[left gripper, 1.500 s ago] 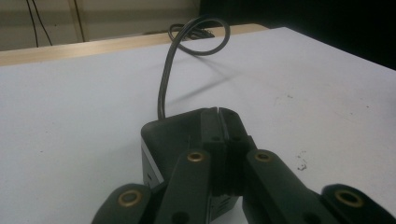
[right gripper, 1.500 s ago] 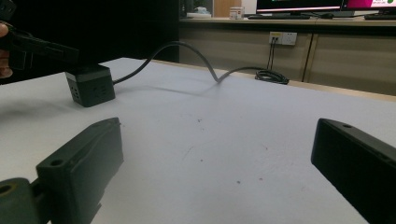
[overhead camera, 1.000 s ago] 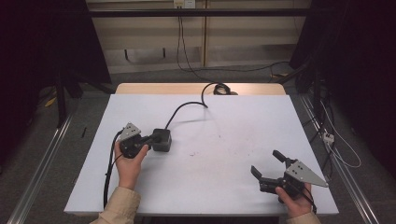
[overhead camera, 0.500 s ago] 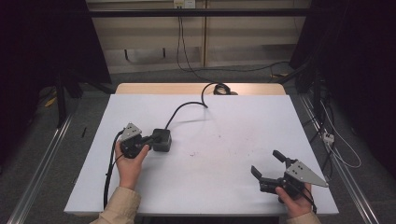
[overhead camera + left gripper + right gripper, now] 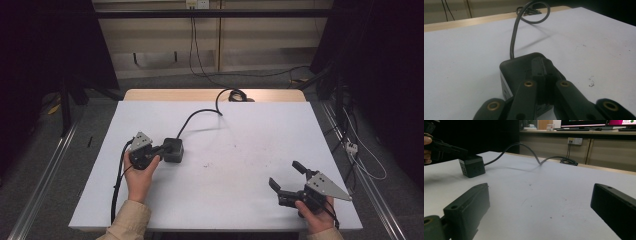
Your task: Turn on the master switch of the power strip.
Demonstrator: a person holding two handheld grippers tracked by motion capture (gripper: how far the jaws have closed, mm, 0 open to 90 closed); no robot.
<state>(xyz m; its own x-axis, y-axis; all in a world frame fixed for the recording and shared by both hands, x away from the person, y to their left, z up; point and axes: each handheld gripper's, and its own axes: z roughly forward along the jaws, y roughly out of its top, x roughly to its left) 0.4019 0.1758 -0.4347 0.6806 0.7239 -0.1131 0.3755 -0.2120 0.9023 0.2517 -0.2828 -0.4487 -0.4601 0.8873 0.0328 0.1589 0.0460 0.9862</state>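
Note:
A black cube-shaped power block (image 5: 174, 149) sits on the white table (image 5: 240, 135), left of the middle. Its black cable (image 5: 197, 116) arcs back to a coil (image 5: 235, 94) at the far edge. My left gripper (image 5: 163, 148) is shut, jaws pressed together, and their tips lie on top of the block (image 5: 524, 67). Nothing shows between the fingers (image 5: 537, 66). My right gripper (image 5: 284, 173) is open near the front right corner, low over bare table, nothing between its jaws. From the right gripper view the block (image 5: 472, 166) stands far left, with the left gripper (image 5: 461, 152) on it.
The cable (image 5: 524, 147) loops above the table's middle before the coil (image 5: 569, 161). A wooden strip (image 5: 200, 95) runs along the far edge. Dark floor, rails and loose wires (image 5: 360, 150) flank the table. Small dark specks (image 5: 207, 165) mark the surface.

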